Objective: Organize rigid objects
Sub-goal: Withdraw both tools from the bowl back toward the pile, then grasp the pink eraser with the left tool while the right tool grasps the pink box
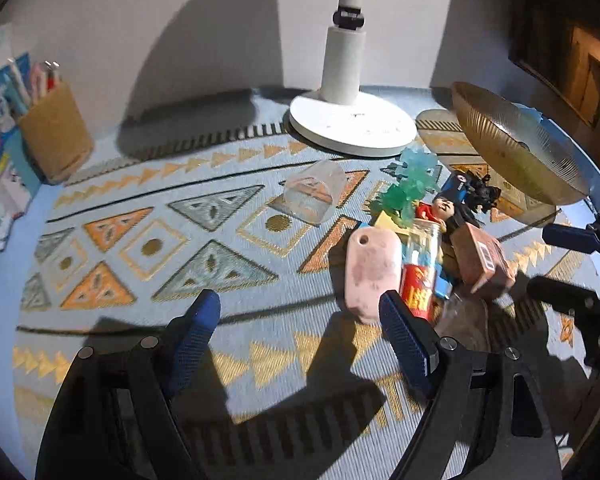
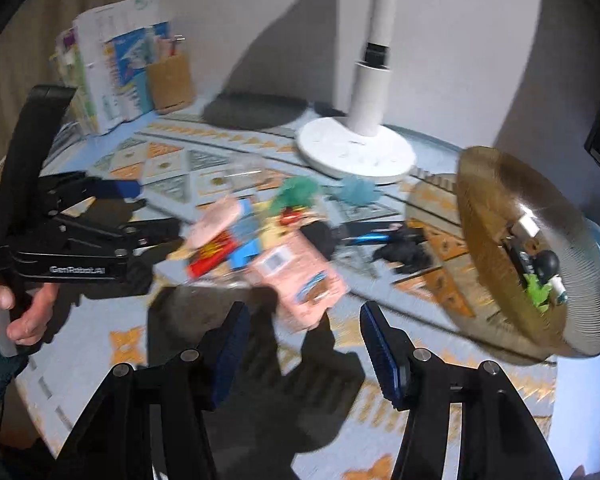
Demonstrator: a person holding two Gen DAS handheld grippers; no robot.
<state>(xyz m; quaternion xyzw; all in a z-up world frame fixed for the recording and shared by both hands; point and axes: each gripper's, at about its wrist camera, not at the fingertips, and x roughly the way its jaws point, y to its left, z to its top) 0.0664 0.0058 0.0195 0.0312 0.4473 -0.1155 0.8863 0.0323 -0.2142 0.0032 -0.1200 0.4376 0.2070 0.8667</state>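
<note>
The one legible text was the brand "GenRobot.AI" in pale letters on the black body of the left gripper [image 2: 140,204], while the pink box [image 2: 296,276] bore a barcode label and the red tube [image 1: 418,280] yellow characters, both too blurred to read.

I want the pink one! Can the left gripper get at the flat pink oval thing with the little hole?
Probably yes. The left gripper is open and empty, and the flat pink oval piece lies just beyond its right finger, uncovered on top.
</note>
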